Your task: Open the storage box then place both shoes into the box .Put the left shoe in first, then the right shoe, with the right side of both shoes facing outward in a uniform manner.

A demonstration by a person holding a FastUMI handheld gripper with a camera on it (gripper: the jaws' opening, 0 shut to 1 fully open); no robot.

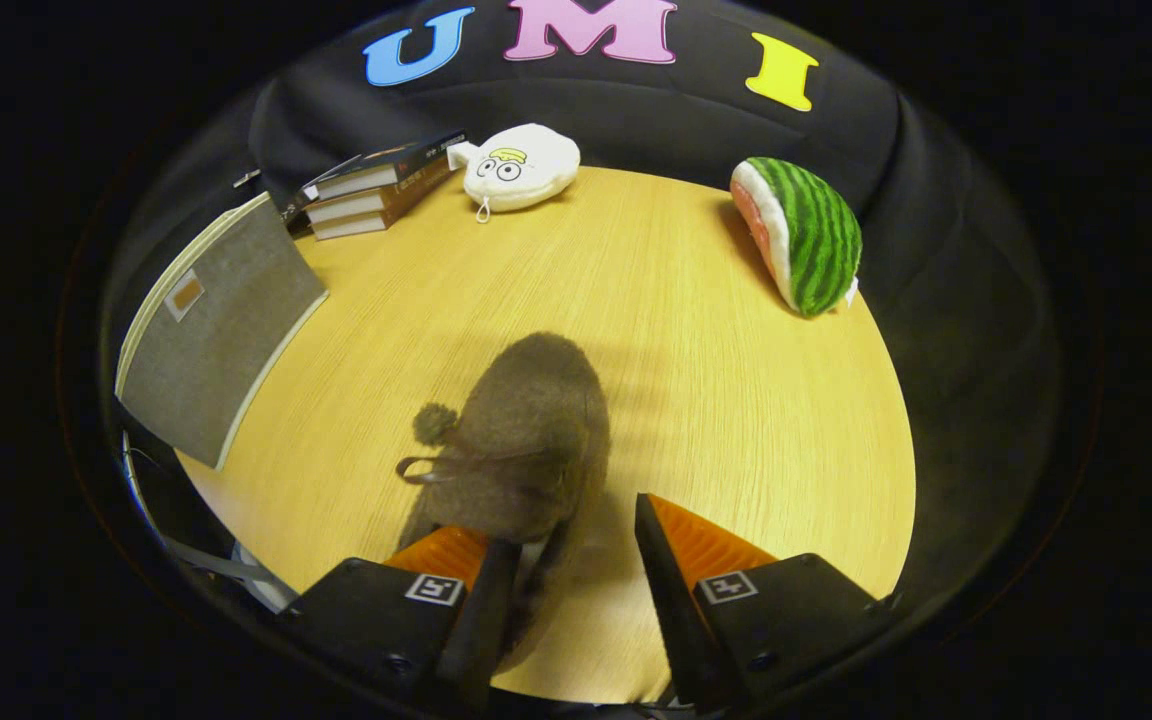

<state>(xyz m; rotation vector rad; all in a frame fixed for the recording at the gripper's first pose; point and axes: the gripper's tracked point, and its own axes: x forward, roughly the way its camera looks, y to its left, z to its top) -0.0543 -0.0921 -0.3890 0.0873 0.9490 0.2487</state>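
Observation:
A fuzzy brown shoe (536,420) with a pom-pom and a bow on its left side lies on the wooden table (736,400), toe pointing away from me. Its heel end reaches in between my fingers and lies against the left finger (481,590), with a gap to the right finger (666,560). My gripper (571,525) is open, low over the table. The grey fabric storage box (221,340), with a small tag and pale edging, stands to the left of the shoe. One flat grey face of it is turned toward me; I cannot tell whether it is open.
A stack of books (371,190) lies at the far left, with a white plush toy (521,165) beside it. A watermelon-slice plush (806,235) sits at the far right near the table's edge. Bare wood stretches between the shoe and these.

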